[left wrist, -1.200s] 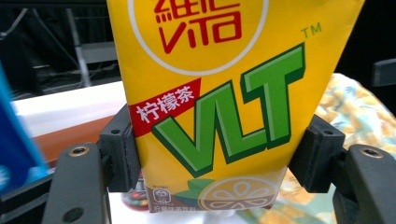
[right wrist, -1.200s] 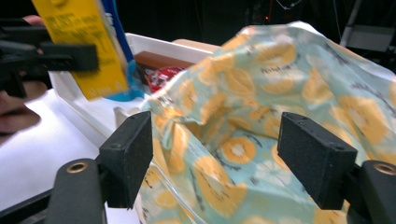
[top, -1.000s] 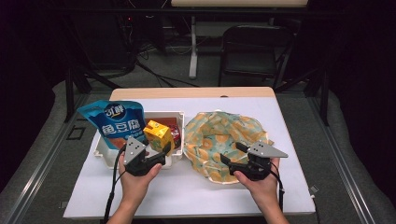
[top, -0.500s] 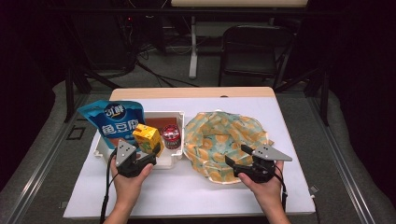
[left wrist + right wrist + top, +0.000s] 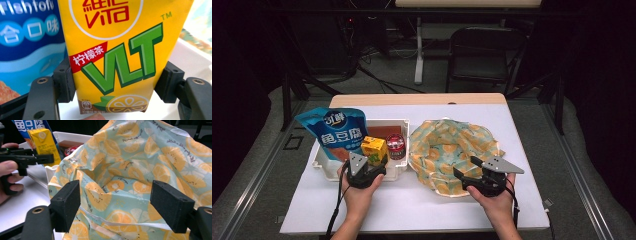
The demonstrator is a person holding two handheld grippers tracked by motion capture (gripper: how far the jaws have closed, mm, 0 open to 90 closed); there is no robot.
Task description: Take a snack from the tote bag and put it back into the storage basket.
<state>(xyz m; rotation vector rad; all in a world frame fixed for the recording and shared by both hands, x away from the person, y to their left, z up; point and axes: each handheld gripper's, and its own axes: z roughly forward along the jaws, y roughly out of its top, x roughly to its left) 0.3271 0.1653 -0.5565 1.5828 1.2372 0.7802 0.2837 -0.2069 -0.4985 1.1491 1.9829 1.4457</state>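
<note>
In the high view, left of centre, the left gripper clasps a yellow cardboard lemon-tea carton upright at the near wall of a white plastic tray; in the left gripper view both pads press its sides. A blue foil snack pouch leans at the tray's left, and a small red-lidded can stands just right of the carton. At lower right, the right gripper stands released, its jaws wide over the near rim of a pale green fabric bag printed with orange slices, which rests on the white table
</note>
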